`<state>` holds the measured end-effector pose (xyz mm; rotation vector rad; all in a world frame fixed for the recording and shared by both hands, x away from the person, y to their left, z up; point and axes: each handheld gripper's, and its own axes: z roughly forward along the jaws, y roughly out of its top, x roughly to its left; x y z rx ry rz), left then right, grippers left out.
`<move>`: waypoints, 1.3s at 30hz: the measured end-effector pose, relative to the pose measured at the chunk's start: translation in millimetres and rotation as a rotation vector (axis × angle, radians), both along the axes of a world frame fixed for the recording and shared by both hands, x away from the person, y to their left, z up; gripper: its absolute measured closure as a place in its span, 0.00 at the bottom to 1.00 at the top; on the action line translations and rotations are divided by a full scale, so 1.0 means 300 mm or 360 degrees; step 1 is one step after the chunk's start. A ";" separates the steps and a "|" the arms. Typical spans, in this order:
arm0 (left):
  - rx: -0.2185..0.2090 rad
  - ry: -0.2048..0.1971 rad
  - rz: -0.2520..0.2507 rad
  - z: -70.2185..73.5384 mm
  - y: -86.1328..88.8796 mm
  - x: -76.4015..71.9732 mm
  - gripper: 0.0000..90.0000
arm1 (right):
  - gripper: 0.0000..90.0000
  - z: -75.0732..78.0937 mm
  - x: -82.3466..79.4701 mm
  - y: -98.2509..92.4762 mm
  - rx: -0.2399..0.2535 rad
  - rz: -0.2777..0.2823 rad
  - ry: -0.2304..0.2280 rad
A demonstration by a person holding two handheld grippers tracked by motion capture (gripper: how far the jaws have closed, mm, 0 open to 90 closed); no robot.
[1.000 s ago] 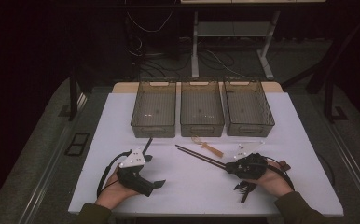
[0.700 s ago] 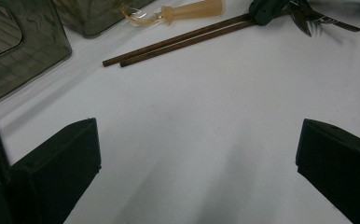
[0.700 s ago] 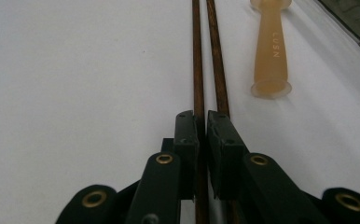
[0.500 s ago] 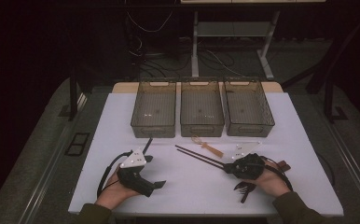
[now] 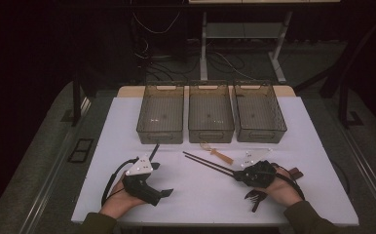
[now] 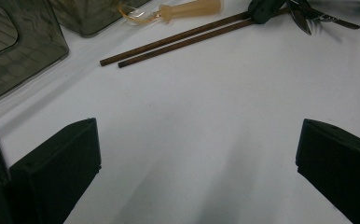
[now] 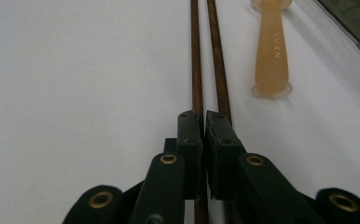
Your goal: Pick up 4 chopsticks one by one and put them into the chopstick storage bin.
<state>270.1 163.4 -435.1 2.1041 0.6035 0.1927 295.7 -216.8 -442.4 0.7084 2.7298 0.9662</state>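
Observation:
Two dark brown chopsticks (image 5: 208,163) lie side by side on the white table (image 5: 191,195), pointing toward the bins. My right gripper (image 5: 237,174) sits at their near ends with its jaws closed together on them; in the right gripper view the chopsticks (image 7: 197,56) run straight out from the shut jaws of the right gripper (image 7: 202,121). My left gripper (image 5: 160,170) rests on the table at the left, held by a hand. Its jaws stand wide apart over bare table in the left gripper view (image 6: 197,135), with the chopsticks (image 6: 178,39) farther off.
Three smoky plastic bins (image 5: 160,114) (image 5: 210,114) (image 5: 259,114) stand in a row at the back. An amber-handled utensil (image 5: 217,153) (image 7: 271,56) lies just beyond the chopsticks. A clear plastic piece (image 5: 252,156) and a black fork-like utensil (image 5: 255,197) lie by the right hand.

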 end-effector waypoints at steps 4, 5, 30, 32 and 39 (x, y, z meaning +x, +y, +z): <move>-0.0003 0.0000 -0.0001 0.000 0.000 -0.001 0.00 | 0.95 0.010 0.000 -0.001 0.0027 -0.0008 0.0006; -0.0003 0.0001 0.0000 0.000 0.000 -0.001 0.00 | 0.95 0.015 -0.001 -0.002 0.0044 -0.0010 0.0008; -0.0026 0.0012 0.0002 -0.002 0.001 -0.001 0.00 | 0.95 0.097 -0.004 -0.030 0.0234 -0.0028 -0.0049; -0.0037 0.0017 -0.0002 -0.002 0.001 -0.003 0.00 | 0.95 0.104 -0.002 -0.031 0.0243 -0.0031 -0.0057; -0.0060 0.0025 -0.0008 -0.001 -0.001 -0.004 0.00 | 0.94 0.131 0.008 -0.036 0.0306 -0.0051 -0.0063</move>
